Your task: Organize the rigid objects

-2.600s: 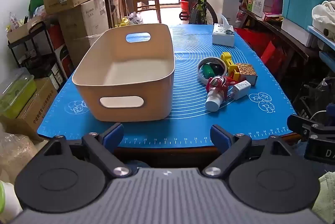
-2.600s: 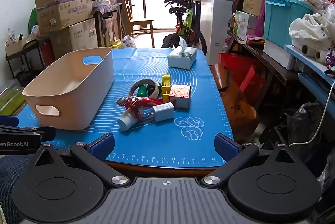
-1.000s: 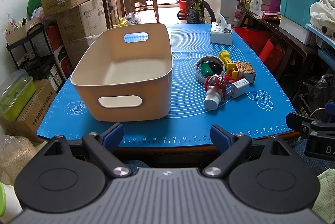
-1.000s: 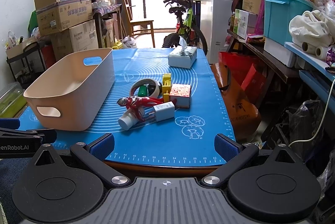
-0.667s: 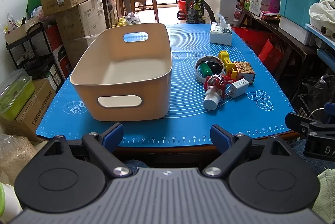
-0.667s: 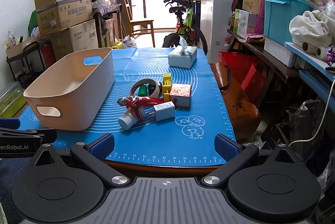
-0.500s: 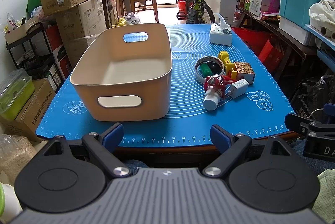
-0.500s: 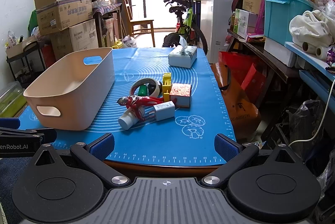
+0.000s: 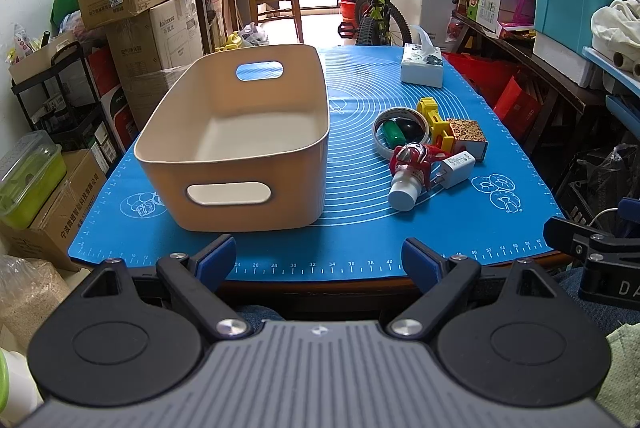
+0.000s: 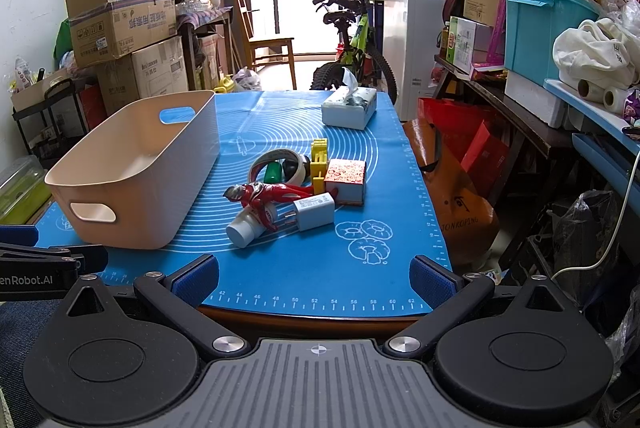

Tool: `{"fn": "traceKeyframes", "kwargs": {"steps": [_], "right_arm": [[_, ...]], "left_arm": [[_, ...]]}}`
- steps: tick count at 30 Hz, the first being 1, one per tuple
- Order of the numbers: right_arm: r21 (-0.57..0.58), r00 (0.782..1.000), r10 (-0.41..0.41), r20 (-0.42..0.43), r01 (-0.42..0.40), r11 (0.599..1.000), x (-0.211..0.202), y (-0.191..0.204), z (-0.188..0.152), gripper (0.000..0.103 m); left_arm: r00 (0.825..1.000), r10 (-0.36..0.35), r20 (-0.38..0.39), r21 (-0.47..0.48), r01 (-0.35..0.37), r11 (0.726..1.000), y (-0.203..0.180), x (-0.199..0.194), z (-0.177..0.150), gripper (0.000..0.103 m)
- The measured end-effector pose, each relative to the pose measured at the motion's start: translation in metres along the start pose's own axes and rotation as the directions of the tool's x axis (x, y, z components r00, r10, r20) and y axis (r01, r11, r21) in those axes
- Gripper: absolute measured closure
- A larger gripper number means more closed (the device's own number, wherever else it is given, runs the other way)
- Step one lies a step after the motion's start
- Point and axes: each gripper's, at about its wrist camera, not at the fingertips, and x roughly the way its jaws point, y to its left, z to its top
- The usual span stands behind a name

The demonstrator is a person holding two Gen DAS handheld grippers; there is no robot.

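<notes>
A cluttered home storage room: stacked cardboard boxes (image 10: 120,23), a bicycle (image 10: 352,39), a wooden chair (image 10: 272,47), plastic bins (image 10: 540,27).

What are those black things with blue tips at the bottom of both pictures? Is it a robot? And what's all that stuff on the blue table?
It is no robot. A person holds tongs in each hand, and each has a camera looking along its two fingers. One picture comes from the left tongs, the other from the right tongs. Both are open and hold nothing. On the blue mat stands an empty tub. Beside it lie a red toy figure, a white charger, a small bottle, a roll of tape, a yellow toy and a little box. A tissue box sits farther back.
</notes>
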Motion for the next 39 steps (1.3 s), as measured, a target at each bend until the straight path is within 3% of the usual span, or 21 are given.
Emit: {"fn": "traceKeyframes", "kwargs": {"steps": [21, 24, 28, 39], "right_arm": [[0.058, 1.000, 0.003, -0.026, -0.002, 0.998, 0.009, -0.004, 0.005, 0.002], [0.087, 0.999, 0.021, -0.024, -0.019, 0.996, 0.014, -0.008, 0.013, 0.002], [0.102, 1.000, 0.023, -0.013, -0.022, 0.994, 0.030, -0.009, 0.026, 0.002], [0.101, 1.000, 0.013, -0.021, -0.011, 0.995, 0.095, -0.012, 0.054, 0.002]], "left_arm": [[1.000, 0.004, 0.009, -0.014, -0.004, 1.000, 0.010, 0.000, 0.007, 0.013], [1.000, 0.009, 0.015, -0.057, -0.008, 0.998, 0.023, 0.002, 0.014, 0.013], [0.998, 0.058, 0.025, -0.130, -0.054, 0.990, 0.047, 0.011, 0.030, 0.013], [0.967, 0.248, 0.052, -0.132, -0.239, 0.962, 0.110, 0.059, 0.068, 0.016]]}}
